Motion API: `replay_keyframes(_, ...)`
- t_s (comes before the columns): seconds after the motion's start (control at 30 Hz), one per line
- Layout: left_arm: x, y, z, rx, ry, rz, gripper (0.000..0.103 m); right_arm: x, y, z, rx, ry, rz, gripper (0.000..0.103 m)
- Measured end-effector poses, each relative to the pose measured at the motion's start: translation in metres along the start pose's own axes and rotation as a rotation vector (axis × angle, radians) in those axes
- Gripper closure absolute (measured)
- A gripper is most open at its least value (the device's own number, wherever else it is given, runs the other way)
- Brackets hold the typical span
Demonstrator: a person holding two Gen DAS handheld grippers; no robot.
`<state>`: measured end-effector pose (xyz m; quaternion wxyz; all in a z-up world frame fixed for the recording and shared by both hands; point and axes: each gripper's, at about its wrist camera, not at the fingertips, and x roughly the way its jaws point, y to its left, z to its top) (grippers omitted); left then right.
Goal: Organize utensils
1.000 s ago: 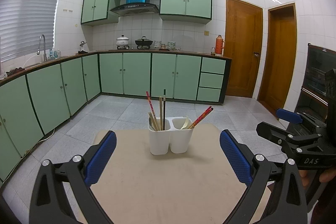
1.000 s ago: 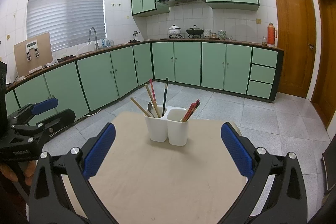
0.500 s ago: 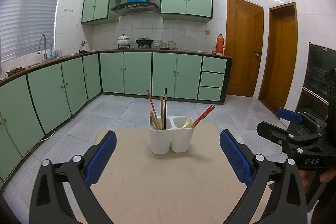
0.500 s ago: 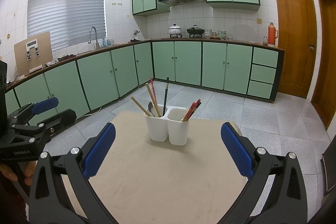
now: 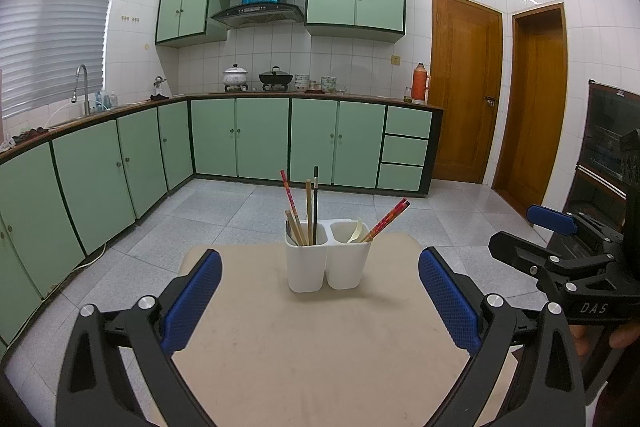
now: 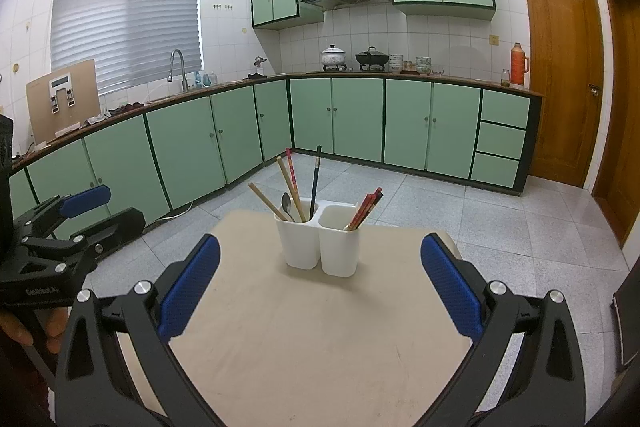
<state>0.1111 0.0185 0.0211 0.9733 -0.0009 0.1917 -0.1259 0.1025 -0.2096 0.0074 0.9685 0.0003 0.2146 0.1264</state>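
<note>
Left gripper (image 5: 319, 301) jaws apart, empty, right gripper (image 6: 320, 291) jaws apart, empty, white two-compartment holder (image 5: 327, 259) with chopsticks (image 5: 386, 221) near table's (image 5: 320, 359) far edge

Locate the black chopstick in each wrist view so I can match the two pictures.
Left wrist: black chopstick stands upright in the left cup of the white holder, centre frame.
Right wrist: black chopstick leans slightly right in the left cup, just left of centre.
Shared landmark: orange thermos on the counter.
</note>
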Motion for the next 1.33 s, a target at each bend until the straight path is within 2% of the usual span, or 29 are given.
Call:
replay_keyframes(0.7, 0.001, 0.000, -0.010, -0.005, 0.011, 0.009, 0.006, 0.008, -0.003, -0.008, -0.003, 0.010, -0.002, 0.006)
replay_keyframes(1.33, 0.005, -0.003, -0.006, -0.011, 0.024, 0.014, 0.006, 0.009, -0.009, -0.009, -0.001, 0.020, -0.004, 0.005)
